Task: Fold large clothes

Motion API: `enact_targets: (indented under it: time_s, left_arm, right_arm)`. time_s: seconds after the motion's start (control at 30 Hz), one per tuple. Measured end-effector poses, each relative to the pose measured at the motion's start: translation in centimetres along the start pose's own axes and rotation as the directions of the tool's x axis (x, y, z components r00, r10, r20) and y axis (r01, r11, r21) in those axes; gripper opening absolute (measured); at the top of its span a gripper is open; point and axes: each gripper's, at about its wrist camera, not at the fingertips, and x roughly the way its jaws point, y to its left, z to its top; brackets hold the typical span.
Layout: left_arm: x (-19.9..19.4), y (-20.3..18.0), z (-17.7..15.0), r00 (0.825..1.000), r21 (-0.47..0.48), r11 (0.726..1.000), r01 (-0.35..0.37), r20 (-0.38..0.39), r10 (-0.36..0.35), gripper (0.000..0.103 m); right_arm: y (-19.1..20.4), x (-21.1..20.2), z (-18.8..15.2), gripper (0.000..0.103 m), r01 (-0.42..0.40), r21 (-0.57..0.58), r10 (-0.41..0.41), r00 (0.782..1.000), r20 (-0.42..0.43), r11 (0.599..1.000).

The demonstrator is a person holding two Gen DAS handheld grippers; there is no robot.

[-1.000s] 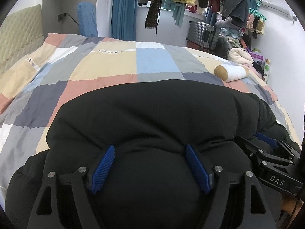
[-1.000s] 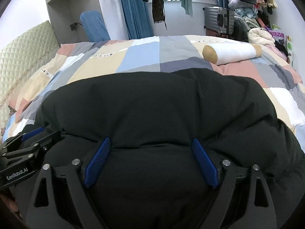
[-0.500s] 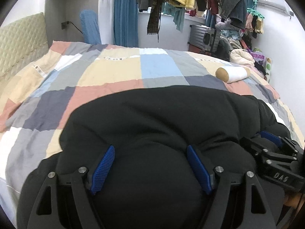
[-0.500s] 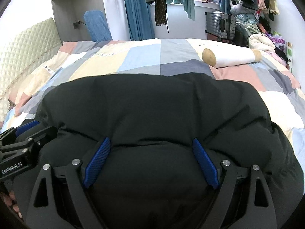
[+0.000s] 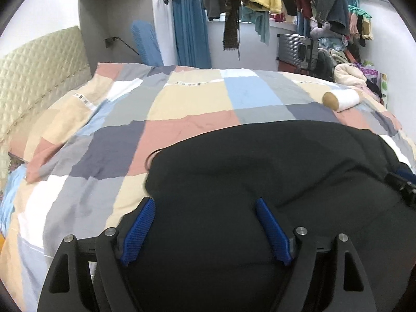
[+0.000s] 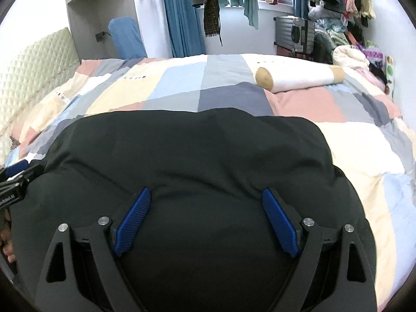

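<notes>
Since a second ago our left tongs (image 5: 205,230) widened slightly; both they and the right tongs (image 6: 206,223) grip the black jacket (image 6: 195,156), drawn back, baring more bed (image 5: 182,109) beyond.

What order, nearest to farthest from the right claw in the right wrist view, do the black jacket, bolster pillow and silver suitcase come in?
1. black jacket: bunched between the wide-spread fingers of the right claw, at its tips.
2. bolster pillow: lying on the quilt beyond the jacket, upper right.
3. silver suitcase: standing past the bed against the far wall.
</notes>
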Motion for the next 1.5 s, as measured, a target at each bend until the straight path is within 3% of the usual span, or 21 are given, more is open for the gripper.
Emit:
enact_targets:
  time_s: [0.33, 0.53, 0.67, 0.83, 0.9, 1.03, 1.3, 1.43, 1.5]
  left_arm:
    - [-0.1, 2.2, -2.2, 0.999, -0.05, 0.998, 0.047, 0.015, -0.046, 0.082]
    - [-1.3, 2.1, -1.7, 0.999, -0.049, 0.999, 0.023, 0.039, -0.021, 0.081]
    - [-4.0, 2.2, -0.6, 0.995, -0.049, 0.999, 0.014, 0.102, -0.009, 0.082]
    - [-9.4, 3.1, 1.6, 0.986, -0.112, 0.991, 0.079, 0.157, -0.061, 0.082]
    - [-12.1, 3.4, 2.5, 0.98, -0.125, 0.986, 0.109, 0.182, -0.085, 0.086]
    - [-18.9, 3.5, 3.9, 0.957, -0.136, 0.981, 0.14, 0.271, -0.099, 0.093]
    - [-30.8, 1.1, 5.1, 0.926, -0.059, 0.995, 0.077, 0.374, -0.05, 0.099]
    - [-35.9, -1.1, 3.9, 0.909, -0.019, 1.0, -0.01, 0.417, 0.017, 0.099]
    - [-38.5, -2.0, 2.9, 0.9, -0.009, 1.0, -0.004, 0.437, 0.007, 0.099]
  right_arm:
    - [-5.0, -0.3, -1.1, 0.088, 0.027, 0.063, -0.025, 0.999, -0.033, 0.998]
    - [-5.1, -0.8, -1.2, 0.088, 0.037, 0.054, -0.036, 0.999, -0.022, 0.998]
    - [-4.9, -2.3, -0.6, 0.088, 0.046, 0.059, -0.046, 0.999, 0.001, 0.997]
    - [-4.6, -6.0, 0.2, 0.09, 0.012, 0.091, -0.018, 0.998, 0.067, 0.996]
    - [-3.9, -8.2, 0.9, 0.095, 0.016, 0.072, -0.023, 0.995, 0.096, 0.997]
    - [-2.9, -13.7, 2.3, 0.103, -0.009, 0.075, -0.005, 0.981, 0.192, 0.997]
    - [-0.2, -24.5, 4.3, 0.103, -0.079, 0.042, 0.06, 0.937, 0.344, 0.996]
    - [1.2, -29.3, 4.2, 0.103, -0.106, 0.016, 0.091, 0.916, 0.391, 0.994]
    - [1.6, -32.0, 3.6, 0.103, -0.113, 0.006, 0.1, 0.902, 0.42, 0.994]
